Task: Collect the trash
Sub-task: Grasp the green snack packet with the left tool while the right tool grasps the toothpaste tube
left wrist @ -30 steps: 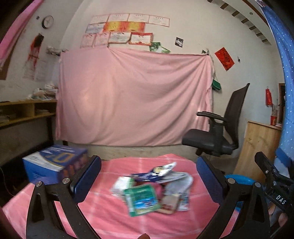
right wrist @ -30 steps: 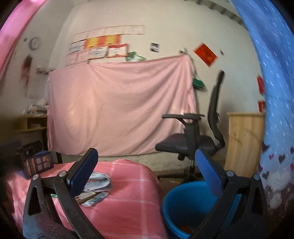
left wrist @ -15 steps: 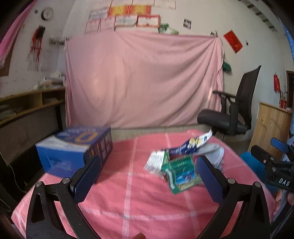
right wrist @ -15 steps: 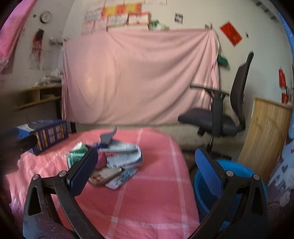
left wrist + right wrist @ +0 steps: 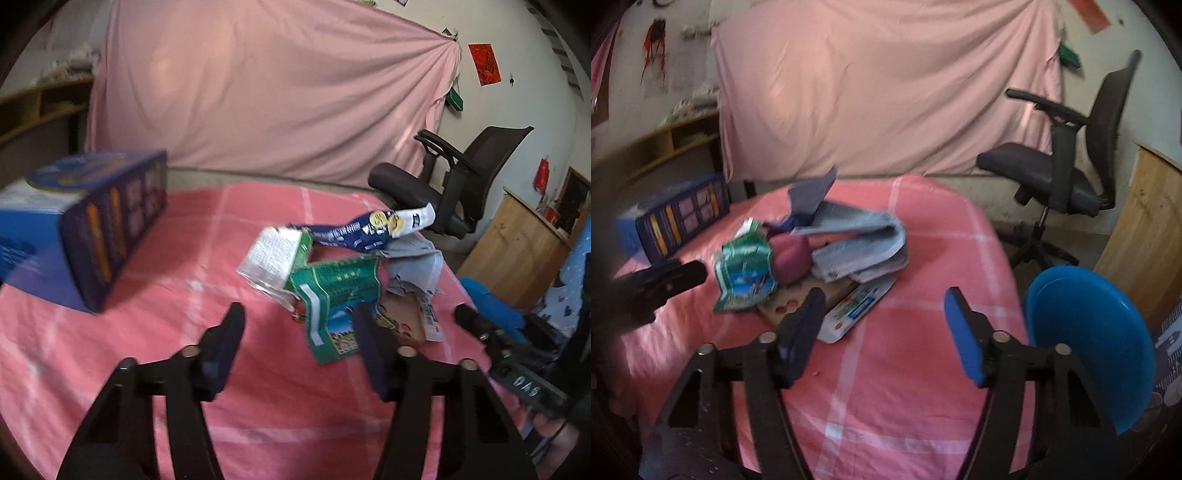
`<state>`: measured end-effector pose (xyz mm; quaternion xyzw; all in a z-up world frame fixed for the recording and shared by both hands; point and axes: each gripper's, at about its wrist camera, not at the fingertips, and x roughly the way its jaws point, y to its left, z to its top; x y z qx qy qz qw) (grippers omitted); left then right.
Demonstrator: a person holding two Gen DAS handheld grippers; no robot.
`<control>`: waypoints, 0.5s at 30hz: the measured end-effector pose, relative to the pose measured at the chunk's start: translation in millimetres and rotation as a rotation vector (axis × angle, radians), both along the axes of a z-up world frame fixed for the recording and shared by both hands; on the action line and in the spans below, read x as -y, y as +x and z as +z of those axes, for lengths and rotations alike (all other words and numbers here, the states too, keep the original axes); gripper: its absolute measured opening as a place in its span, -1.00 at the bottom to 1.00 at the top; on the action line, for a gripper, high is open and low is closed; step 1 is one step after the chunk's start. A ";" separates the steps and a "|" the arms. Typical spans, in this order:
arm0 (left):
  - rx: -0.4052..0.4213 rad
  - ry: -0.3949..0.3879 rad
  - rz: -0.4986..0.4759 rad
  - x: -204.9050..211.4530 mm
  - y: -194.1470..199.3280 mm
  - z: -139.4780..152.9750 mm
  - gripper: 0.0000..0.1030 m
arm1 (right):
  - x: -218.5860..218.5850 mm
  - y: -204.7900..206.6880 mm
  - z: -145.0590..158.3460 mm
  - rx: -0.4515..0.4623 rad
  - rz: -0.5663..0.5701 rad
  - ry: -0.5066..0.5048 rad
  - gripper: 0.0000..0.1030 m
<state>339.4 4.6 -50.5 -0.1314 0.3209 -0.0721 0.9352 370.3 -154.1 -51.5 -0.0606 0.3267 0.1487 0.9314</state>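
A heap of trash lies on the pink checked table: a green wrapper [image 5: 332, 295], a white-and-green carton [image 5: 273, 254], a blue-and-white wrapper [image 5: 369, 229] and folded newspaper [image 5: 417, 258]. My left gripper [image 5: 297, 325] hovers just short of the green wrapper with its jaws closing; no pad presses on anything. From the right wrist I see the green wrapper [image 5: 746, 273], the newspaper [image 5: 864, 243], a flat white packet [image 5: 857, 310] and a cardboard piece [image 5: 790, 302]. My right gripper [image 5: 886, 317] is over bare cloth beside the packet, jaws closing on nothing.
A blue cardboard box [image 5: 85, 221] stands on the table's left side. A blue bin [image 5: 1089, 332] sits off the table's right edge, near a wooden cabinet [image 5: 1145, 236]. A black office chair [image 5: 1067, 155] stands behind, before a pink sheet on the wall.
Both views have tipped down from the wall toward the table and come closer to the trash heap. Both pairs of jaws stand narrower than before.
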 end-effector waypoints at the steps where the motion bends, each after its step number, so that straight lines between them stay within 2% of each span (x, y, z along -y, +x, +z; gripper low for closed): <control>1: -0.015 -0.013 -0.012 1.3 3.7 -1.8 -0.14 | -2.3 1.6 -2.1 -0.014 0.005 -0.007 0.61; 6: -0.098 -0.087 -0.040 2.1 23.6 -12.2 -0.26 | -8.2 14.3 -15.1 -0.101 0.030 -0.018 0.52; 9: -0.102 -0.115 -0.045 1.9 27.9 -11.4 -0.27 | -7.1 22.6 -19.2 -0.132 0.026 0.010 0.51; 12: -0.107 -0.118 -0.058 4.0 28.6 -9.7 -0.47 | -7.2 27.6 -22.1 -0.156 0.021 0.036 0.50; 15: -0.112 -0.130 -0.050 1.3 27.0 -7.5 -0.57 | -8.0 27.6 -22.7 -0.163 0.017 0.030 0.48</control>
